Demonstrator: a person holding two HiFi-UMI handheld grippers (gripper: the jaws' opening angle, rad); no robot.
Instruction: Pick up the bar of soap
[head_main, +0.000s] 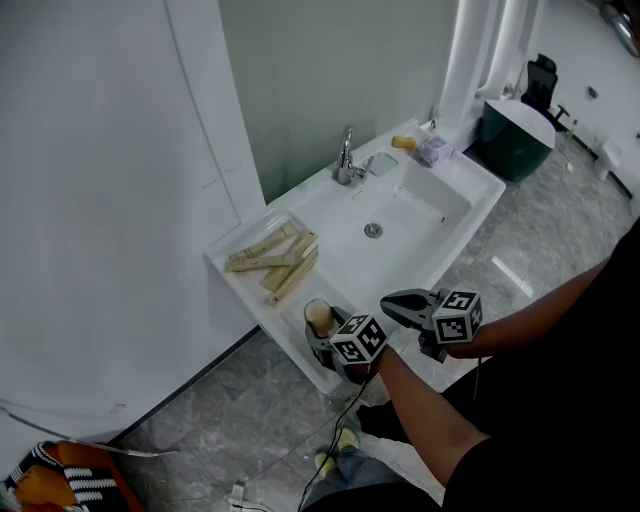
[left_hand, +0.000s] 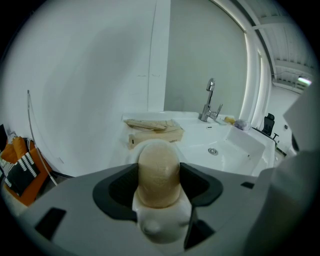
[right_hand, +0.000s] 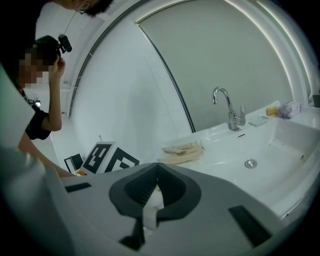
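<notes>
The bar of soap (head_main: 319, 313) is a beige, rounded block standing up between the jaws of my left gripper (head_main: 318, 330), which is shut on it above the near left corner of the white sink counter (head_main: 240, 285). In the left gripper view the soap (left_hand: 158, 180) fills the gap of the left gripper (left_hand: 159, 160), with a white piece under it. My right gripper (head_main: 390, 302) hovers just to the right by the counter's front edge. Its jaws meet with nothing between them in the right gripper view (right_hand: 157, 167).
Several pale wooden pieces (head_main: 275, 258) lie on the counter's left side. The basin (head_main: 420, 205) has a drain, and a chrome faucet (head_main: 346, 160) stands behind it. A yellow item (head_main: 403, 142) and a purple lump (head_main: 433, 151) sit at the far corner. A green bin (head_main: 515, 135) stands beyond.
</notes>
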